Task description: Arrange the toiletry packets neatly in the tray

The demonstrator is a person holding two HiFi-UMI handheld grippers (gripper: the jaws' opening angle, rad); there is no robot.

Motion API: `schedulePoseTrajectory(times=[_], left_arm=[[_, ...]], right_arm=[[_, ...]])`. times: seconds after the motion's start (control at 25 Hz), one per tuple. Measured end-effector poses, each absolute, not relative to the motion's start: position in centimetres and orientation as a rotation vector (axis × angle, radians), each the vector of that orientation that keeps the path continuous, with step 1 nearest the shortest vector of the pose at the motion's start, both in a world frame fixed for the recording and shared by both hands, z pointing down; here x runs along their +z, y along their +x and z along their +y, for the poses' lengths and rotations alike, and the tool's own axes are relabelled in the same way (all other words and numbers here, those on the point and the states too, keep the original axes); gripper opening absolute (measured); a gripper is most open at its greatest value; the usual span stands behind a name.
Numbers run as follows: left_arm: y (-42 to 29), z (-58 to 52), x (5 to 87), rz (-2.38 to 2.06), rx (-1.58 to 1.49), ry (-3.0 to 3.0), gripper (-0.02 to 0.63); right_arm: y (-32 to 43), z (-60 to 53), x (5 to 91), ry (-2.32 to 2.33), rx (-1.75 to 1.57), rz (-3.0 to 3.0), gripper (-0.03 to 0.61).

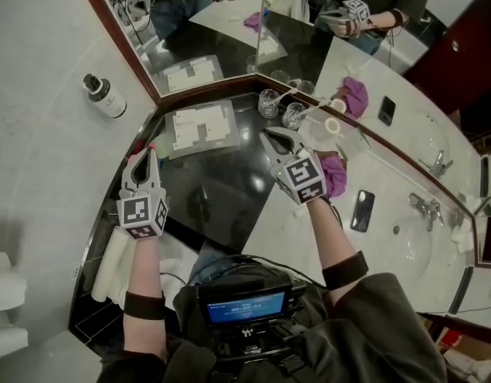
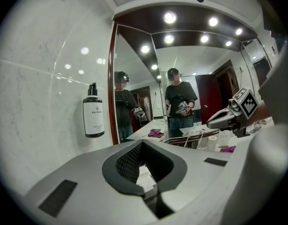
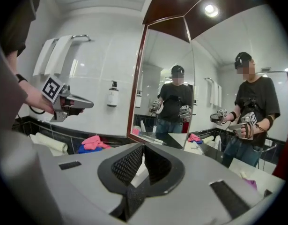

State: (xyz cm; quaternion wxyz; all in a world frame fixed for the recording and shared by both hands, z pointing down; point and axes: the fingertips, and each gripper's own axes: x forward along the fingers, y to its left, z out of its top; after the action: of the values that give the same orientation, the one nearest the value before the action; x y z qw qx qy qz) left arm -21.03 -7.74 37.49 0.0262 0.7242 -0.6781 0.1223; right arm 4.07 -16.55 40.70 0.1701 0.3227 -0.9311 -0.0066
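Note:
The tray (image 1: 231,107) sits on the black counter in the mirror corner, with white toiletry packets (image 1: 199,128) lying flat in it. My left gripper (image 1: 147,152) hovers over the counter's left edge, short of the tray and to its left, shut and empty. My right gripper (image 1: 267,134) is just right of the tray, above the counter, also shut with nothing in it. In the left gripper view, white packets (image 2: 144,176) show through the gap behind the closed tips (image 2: 142,143), and the right gripper (image 2: 226,118) appears at right. The right gripper view shows its own tips (image 3: 144,146) together and the left gripper (image 3: 72,104) at left.
Two glasses (image 1: 269,102) and small white cups (image 1: 333,124) stand behind the right gripper. A purple cloth (image 1: 335,174), a phone (image 1: 362,210) and the sink (image 1: 417,242) lie to the right. A soap bottle (image 1: 104,96) hangs on the left wall; pink and blue cloths (image 3: 93,142) lie below it.

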Motion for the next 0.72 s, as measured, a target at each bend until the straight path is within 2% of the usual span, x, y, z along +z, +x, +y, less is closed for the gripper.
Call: schedulePoseTrajectory(times=[0.16, 0.28, 0.48, 0.72], left_arm=[[-21.3, -8.5, 38.9, -2.048, 0.415, 2.244, 0.000], [-21.6, -9.1, 40.4, -2.013, 0.438, 2.246, 0.000], [-21.9, -10.4, 42.8, -1.960, 0.460, 2.261, 0.000], [-22.4, -11.6, 45.3, -1.905, 0.480, 2.262, 0.000]], right_arm=[[0.0, -16.4, 45.0, 0.658, -0.136, -2.524, 0.058], [-3.0, -16.2, 48.9, 0.448, -0.221, -2.421, 0.132], [-6.9, -16.7, 55.0, 0.187, -0.351, -2.227, 0.198], [-9.3, -19.2, 60.3, 0.049, -0.389, -2.079, 0.206]])
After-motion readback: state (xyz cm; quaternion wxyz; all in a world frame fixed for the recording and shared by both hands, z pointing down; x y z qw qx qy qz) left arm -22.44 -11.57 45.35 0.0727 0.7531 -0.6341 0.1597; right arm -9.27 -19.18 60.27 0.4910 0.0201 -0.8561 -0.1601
